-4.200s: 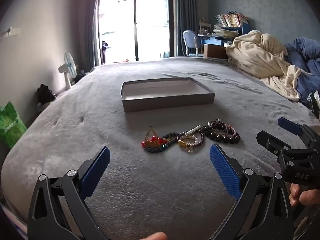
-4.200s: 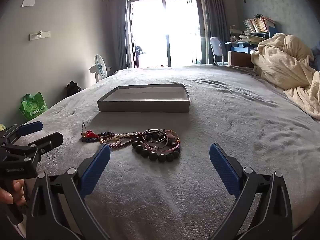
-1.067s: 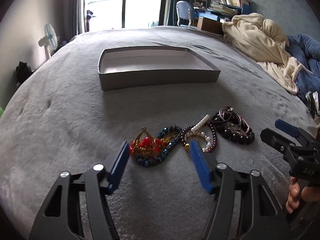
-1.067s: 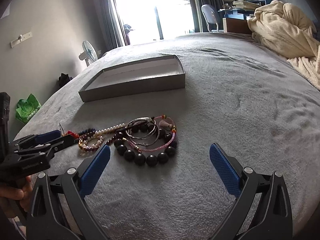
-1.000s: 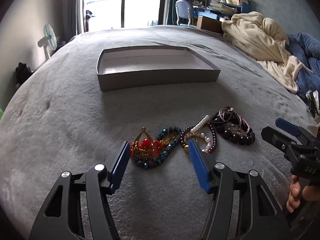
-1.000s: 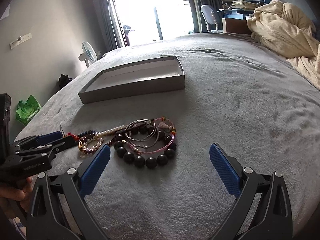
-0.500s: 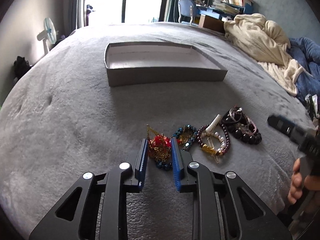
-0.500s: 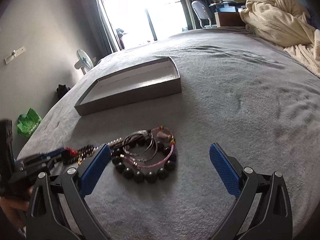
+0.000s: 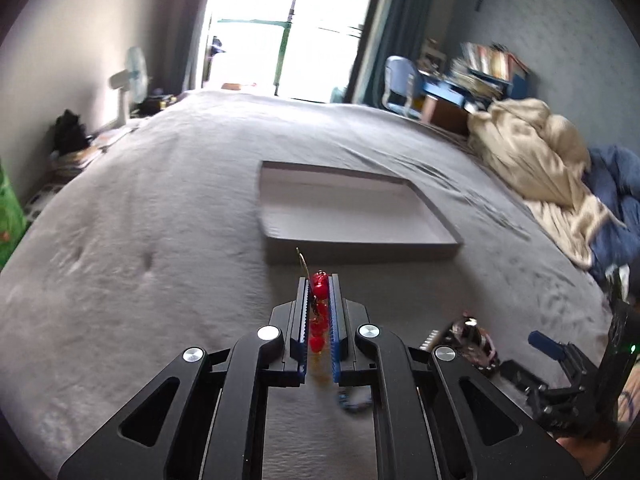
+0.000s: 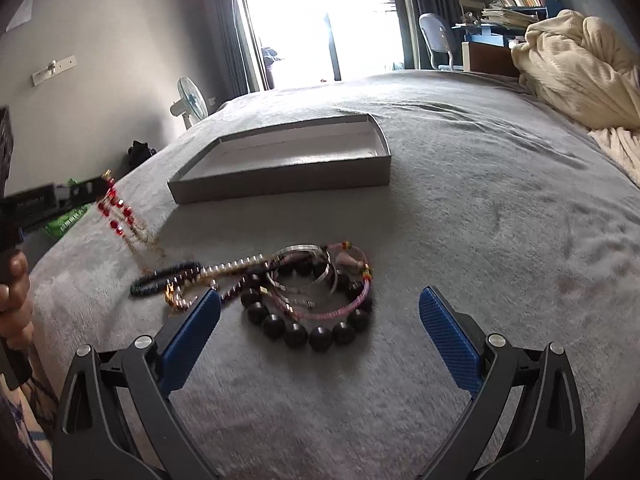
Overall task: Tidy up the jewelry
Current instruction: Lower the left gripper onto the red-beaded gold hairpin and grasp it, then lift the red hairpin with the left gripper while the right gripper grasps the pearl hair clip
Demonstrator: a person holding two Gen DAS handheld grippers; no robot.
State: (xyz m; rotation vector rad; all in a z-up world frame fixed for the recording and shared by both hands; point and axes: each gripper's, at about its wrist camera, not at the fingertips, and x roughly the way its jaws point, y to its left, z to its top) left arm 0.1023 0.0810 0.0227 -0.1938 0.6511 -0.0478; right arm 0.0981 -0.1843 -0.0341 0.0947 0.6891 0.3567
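My left gripper (image 9: 319, 280) is shut on a red-bead and gold-chain piece (image 9: 319, 290), held up off the grey bed just short of the open grey box (image 9: 360, 250). In the right wrist view that piece (image 10: 118, 212) dangles from the left gripper (image 10: 94, 192), its chain tail trailing down to the bed. The remaining pile lies between my right gripper's open fingers (image 10: 320, 294): a big black bead bracelet (image 10: 312, 336), a pink cord bracelet (image 10: 340, 312), silver bangles (image 10: 304, 250), a pearl strand (image 10: 232, 266) and a dark bead bracelet (image 10: 160, 278). The box (image 10: 280, 184) has nothing in it.
A cream blanket (image 9: 532, 152) and a blue duvet (image 9: 616, 184) are heaped at the bed's right side. A fan (image 10: 190, 104), a chair (image 10: 434, 40) and a cluttered desk stand beyond the bed by the bright window. A green bag (image 10: 66, 220) sits on the floor at left.
The left gripper's fingers came together on the red-bead piece and lifted it off the bed toward the box. The right gripper stayed over the pile, still open.
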